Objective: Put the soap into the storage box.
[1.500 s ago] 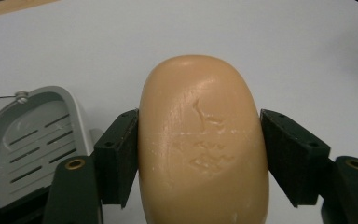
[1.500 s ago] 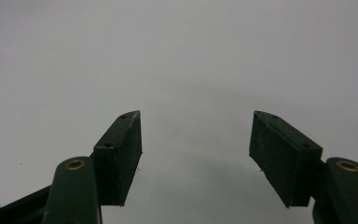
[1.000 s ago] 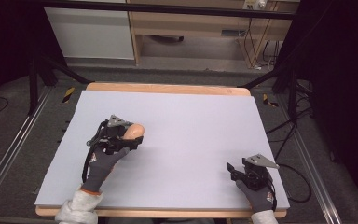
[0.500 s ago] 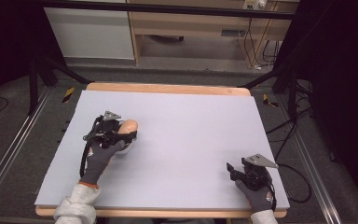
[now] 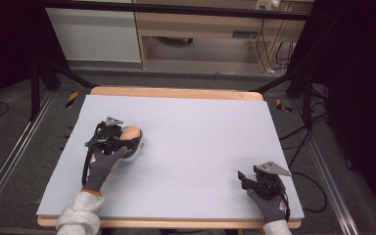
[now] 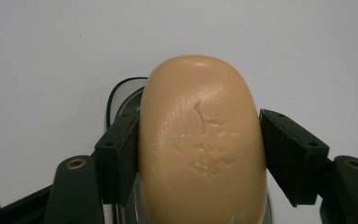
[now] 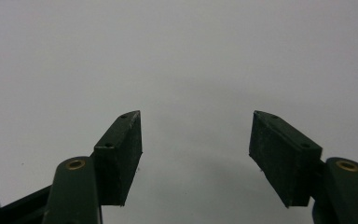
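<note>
At table left, left gripper [image 6: 200,154] jaws are pinching soap bar [image 6: 201,140] over dish [image 5: 131,151]; slick soap risks slipping. Right gripper [image 7: 196,154] is idling, jaws spread.

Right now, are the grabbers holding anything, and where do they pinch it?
The left gripper pinches a smooth tan oval soap bar across its two long sides. The right gripper is open, holding nothing.

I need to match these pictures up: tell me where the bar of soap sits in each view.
High view: soap left of centre on the table, in the left claw.
Left gripper view: soap fills the middle, between the jaws.
Right gripper view: bare tabletop past the jaws.
Shared landmark: the pale tabletop.
</note>
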A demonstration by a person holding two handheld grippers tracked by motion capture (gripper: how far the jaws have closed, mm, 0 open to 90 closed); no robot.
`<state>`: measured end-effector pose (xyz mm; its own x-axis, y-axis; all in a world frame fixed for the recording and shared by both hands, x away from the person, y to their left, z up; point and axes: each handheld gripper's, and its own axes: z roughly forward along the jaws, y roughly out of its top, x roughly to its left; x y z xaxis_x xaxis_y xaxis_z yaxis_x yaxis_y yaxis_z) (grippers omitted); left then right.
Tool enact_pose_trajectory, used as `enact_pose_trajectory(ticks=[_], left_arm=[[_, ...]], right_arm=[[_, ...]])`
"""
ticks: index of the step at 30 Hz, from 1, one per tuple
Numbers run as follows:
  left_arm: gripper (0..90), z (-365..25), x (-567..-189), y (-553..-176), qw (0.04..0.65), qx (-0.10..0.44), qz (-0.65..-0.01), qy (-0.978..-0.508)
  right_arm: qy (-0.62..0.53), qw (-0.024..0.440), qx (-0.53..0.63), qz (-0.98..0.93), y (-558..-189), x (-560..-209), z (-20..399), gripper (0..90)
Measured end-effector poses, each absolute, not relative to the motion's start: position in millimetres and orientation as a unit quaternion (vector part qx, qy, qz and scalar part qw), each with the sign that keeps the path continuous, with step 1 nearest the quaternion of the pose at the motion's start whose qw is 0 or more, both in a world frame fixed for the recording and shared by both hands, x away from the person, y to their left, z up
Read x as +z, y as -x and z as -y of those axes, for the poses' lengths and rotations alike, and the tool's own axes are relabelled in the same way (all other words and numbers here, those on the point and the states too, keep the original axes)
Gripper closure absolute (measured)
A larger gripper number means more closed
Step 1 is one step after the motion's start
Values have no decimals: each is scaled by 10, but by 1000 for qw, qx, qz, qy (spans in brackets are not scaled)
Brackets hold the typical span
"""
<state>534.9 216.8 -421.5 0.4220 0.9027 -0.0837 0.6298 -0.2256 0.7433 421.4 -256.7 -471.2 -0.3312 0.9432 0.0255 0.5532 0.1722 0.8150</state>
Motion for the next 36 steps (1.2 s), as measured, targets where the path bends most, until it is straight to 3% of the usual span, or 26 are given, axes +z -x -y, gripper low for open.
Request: enact_pose_trajectory(ticks=[36], left_arm=[[318, -2179, -4298, -5326, 353, 186, -513, -760]], right_arm=[[-518, 256, 382, -721, -4208, -4712, 2564, 336]])
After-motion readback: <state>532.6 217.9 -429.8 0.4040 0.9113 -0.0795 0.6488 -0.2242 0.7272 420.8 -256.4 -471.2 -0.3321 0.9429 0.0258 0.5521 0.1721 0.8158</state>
